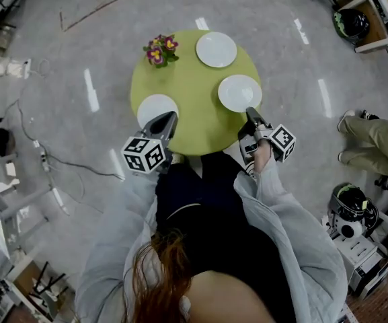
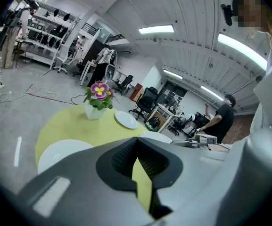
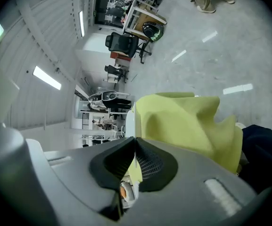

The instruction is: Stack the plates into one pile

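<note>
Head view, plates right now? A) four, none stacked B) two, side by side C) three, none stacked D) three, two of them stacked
C: three plates show, each apart from the others: the far plate, the right plate and the left plate. None sits on another.

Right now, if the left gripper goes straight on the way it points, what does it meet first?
The left gripper would probably meet the green table first, just beside the nearest plate; depth is unclear.
</note>
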`<state>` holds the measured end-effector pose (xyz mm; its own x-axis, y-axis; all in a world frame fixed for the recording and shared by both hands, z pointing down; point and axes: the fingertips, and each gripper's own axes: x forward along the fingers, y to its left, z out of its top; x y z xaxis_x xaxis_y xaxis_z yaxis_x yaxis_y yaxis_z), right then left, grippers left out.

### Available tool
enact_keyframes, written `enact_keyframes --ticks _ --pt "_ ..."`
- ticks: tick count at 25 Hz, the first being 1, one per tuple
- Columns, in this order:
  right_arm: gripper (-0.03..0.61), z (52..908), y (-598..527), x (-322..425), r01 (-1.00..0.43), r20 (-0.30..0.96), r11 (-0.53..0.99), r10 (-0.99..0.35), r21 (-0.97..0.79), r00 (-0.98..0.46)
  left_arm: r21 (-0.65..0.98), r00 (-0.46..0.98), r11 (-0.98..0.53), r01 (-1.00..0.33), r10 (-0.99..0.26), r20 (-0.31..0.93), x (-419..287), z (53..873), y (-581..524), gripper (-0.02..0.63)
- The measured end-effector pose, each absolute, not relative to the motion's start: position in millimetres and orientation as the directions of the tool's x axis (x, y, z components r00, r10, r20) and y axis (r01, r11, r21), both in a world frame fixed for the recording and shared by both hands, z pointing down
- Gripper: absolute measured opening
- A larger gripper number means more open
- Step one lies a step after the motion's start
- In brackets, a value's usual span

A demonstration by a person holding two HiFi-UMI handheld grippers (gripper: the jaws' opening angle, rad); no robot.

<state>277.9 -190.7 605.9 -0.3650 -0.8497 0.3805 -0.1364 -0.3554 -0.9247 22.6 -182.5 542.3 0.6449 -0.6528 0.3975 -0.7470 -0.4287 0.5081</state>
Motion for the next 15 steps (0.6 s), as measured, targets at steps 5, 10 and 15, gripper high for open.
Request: enact_keyframes --ticks 5,10,15 --pt "0.017 589 -201 270 -0.137 0.332 -0.302 -0.864 -0.943 -0.379 0.495 0.654 -0.452 -0.742 -0.650 0.386 21 539 -191 0.011" --pt "0.017 574 -228 262 -0.139 0.298 -0.264 -0.866 -0.954 -0.402 0.483 0.650 -0.462 -0.744 -0.668 0.362 19 529 -207 0.011" --pt "0.017 563 -269 251 -0.164 0.268 -0.216 -0.855 -0.963 -0.444 0.471 0.641 -0.467 -0.749 -0.690 0.336 18 517 -224 0.011"
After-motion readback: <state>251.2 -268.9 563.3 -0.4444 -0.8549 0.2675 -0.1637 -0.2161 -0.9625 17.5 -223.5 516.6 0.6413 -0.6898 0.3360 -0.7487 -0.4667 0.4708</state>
